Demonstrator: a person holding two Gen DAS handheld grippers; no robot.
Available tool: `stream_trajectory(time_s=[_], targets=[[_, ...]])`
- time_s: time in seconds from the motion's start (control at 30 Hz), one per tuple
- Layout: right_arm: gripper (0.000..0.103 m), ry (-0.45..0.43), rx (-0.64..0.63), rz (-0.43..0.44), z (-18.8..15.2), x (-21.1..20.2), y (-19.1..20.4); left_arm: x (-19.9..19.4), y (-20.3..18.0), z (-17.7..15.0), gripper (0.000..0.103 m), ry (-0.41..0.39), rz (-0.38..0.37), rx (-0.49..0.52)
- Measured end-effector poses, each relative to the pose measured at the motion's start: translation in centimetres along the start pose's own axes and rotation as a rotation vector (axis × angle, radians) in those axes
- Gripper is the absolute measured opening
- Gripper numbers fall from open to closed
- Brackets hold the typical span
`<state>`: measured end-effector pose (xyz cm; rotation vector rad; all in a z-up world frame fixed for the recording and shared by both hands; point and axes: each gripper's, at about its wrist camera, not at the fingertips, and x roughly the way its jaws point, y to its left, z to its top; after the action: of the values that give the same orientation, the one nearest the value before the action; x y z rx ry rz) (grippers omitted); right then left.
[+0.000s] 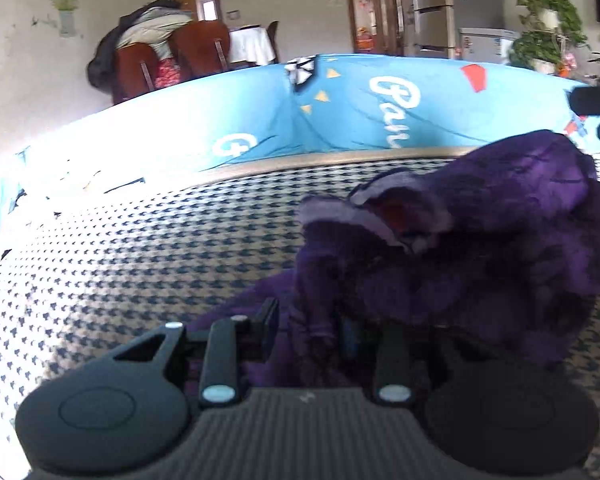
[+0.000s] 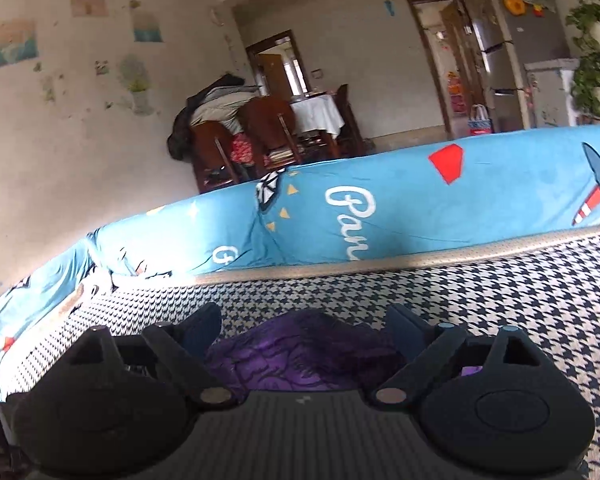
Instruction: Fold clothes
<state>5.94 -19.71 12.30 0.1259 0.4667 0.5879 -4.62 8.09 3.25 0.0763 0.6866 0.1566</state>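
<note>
- Left wrist view: the left gripper point(image 1: 310, 330) points down at a houndstooth-patterned cushion point(image 1: 140, 256) in navy and cream.
- A crumpled purple garment point(image 1: 480, 248) of fleecy fabric lies on the right half of the cushion, with a paler lining showing at a fold near its middle.
- The left jaws stand narrow, with a fold of the purple garment's near edge bunched between the fingers point(image 1: 269, 322); the fabric hides the right finger, so I cannot tell whether the pads press on it.
- Behind the cushion runs a blue sofa cover point(image 1: 340, 112) printed with white script letters and small triangles.
- Further back stand wooden dining chairs point(image 1: 172, 60) heaped with coats, a fridge point(image 1: 440, 12) and a leafy plant point(image 1: 548, 28).
- Right wrist view: the right gripper point(image 2: 302, 320) hovers low over the same houndstooth cushion point(image 2: 520, 300).
- Its jaws are spread wide and hold nothing; the purple garment point(image 2: 300, 352) lies below and between the two fingers point(image 2: 204, 324), not pinched by them.
- The blue sofa cover point(image 2: 400, 208) crosses the middle, with a red shape and an aeroplane print.
</note>
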Motion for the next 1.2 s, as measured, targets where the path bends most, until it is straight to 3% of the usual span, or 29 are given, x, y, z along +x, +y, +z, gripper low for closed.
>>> stream_trajectory(time_s=[0.23, 0.37, 0.43, 0.5, 0.57, 0.63, 0.73, 0.87, 1.0, 1.2], targets=[[0.095, 0.099, -0.237, 0.027, -2.0, 3.8, 3.6, 0.2, 3.0, -1.6, 0.035, 0.041, 0.008, -0.061], [0.100, 0.139, -0.305, 0.054, -3.0, 5.0, 4.6, -0.1, 3.5, -2.1, 0.040, 0.039, -0.070, -0.092], [0.103, 0.151, -0.347, 0.063, -3.5, 5.3, 5.1, -0.5, 3.8, -2.2, 0.051, 0.030, -0.119, -0.107], [0.103, 0.170, -0.388, 0.063, -4.1, 5.9, 5.6, -1.0, 3.7, -2.2, 0.083, 0.019, -0.175, -0.118], [0.103, 0.194, -0.412, 0.067, -4.6, 6.4, 5.8, -1.5, 3.4, -2.3, 0.092, 0.007, -0.227, -0.119], [0.103, 0.212, -0.436, 0.061, -4.9, 6.9, 6.0, -1.7, 2.6, -2.4, 0.092, 0.005, -0.255, -0.089], [0.103, 0.214, -0.453, 0.020, -5.2, 7.6, 6.0, -1.0, 1.7, -2.5, 0.092, 0.022, -0.212, -0.054], [0.099, 0.217, -0.431, -0.003, -5.2, 8.2, 5.6, 0.6, 1.6, -2.9, 0.079, 0.080, -0.193, -0.073], [0.080, 0.241, -0.422, -0.030, -5.2, 8.8, 5.4, 1.1, 1.7, -3.2, 0.061, 0.099, -0.200, -0.075], [0.037, 0.267, -0.409, -0.081, -5.3, 9.6, 5.0, 1.0, 1.3, -2.7, 0.033, 0.069, -0.154, -0.049]])
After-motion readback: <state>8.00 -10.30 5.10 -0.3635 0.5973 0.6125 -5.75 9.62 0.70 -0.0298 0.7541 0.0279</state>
